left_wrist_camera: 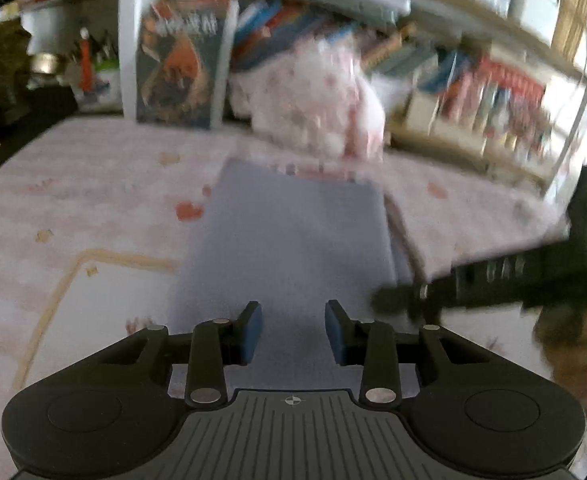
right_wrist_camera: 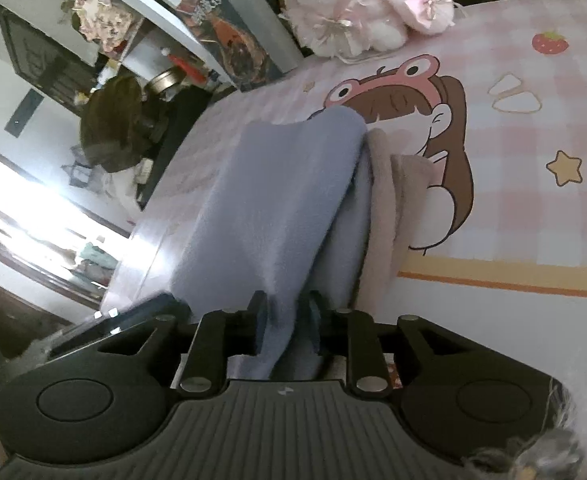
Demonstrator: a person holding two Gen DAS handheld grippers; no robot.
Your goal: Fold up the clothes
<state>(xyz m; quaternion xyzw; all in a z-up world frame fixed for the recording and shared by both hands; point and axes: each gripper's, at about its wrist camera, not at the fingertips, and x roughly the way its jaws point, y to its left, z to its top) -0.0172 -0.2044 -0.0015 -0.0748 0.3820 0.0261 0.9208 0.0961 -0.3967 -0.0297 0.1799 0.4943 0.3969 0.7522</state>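
A blue cloth [left_wrist_camera: 293,236] lies folded flat on the pink checked bed sheet [left_wrist_camera: 93,200], straight ahead of my left gripper [left_wrist_camera: 293,330]. The left gripper is open and empty just above the cloth's near edge. My right gripper [right_wrist_camera: 287,320] is shut on a fold of the same blue cloth [right_wrist_camera: 277,200] and lifts that edge off the sheet. A beige cloth [right_wrist_camera: 389,208] lies under and beside the blue one. The right gripper also shows in the left wrist view [left_wrist_camera: 473,280], at the cloth's right side. The left wrist view is blurred.
A pink and white plush toy [right_wrist_camera: 357,4] sits at the far edge of the bed, in front of bookshelves [left_wrist_camera: 473,80] and a large book [left_wrist_camera: 181,60]. The sheet [right_wrist_camera: 533,140] carries a cartoon girl print. The bed's left edge [right_wrist_camera: 145,216] drops to the room floor.
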